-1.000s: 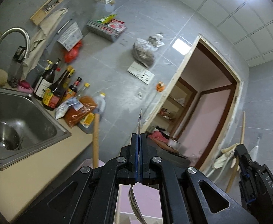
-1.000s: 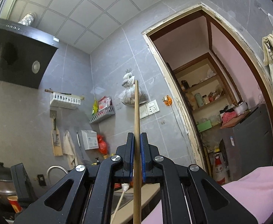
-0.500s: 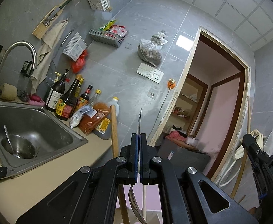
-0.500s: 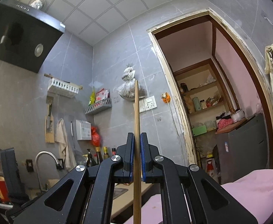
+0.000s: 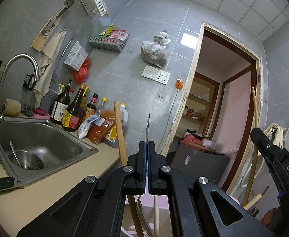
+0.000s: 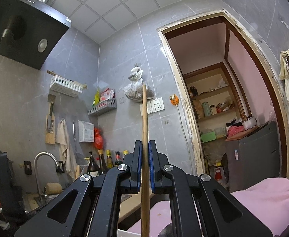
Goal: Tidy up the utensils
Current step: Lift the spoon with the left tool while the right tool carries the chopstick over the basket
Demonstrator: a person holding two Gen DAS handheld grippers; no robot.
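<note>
Home kitchen — steel sink (image 5: 45,148), sauce bottles (image 5: 73,110), range hood (image 6: 25,31).

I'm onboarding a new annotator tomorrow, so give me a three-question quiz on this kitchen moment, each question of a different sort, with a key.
1. True or false: the right gripper is shut on a wooden stick.
2. Multiple choice: what sticks up from the closed left gripper? A) a thin metal utensil handle B) a sponge C) a bottle
3. Fill in: the metal bowl with a spoon in it sits in the ____.

Key: 1 true; 2 A; 3 sink.
</note>
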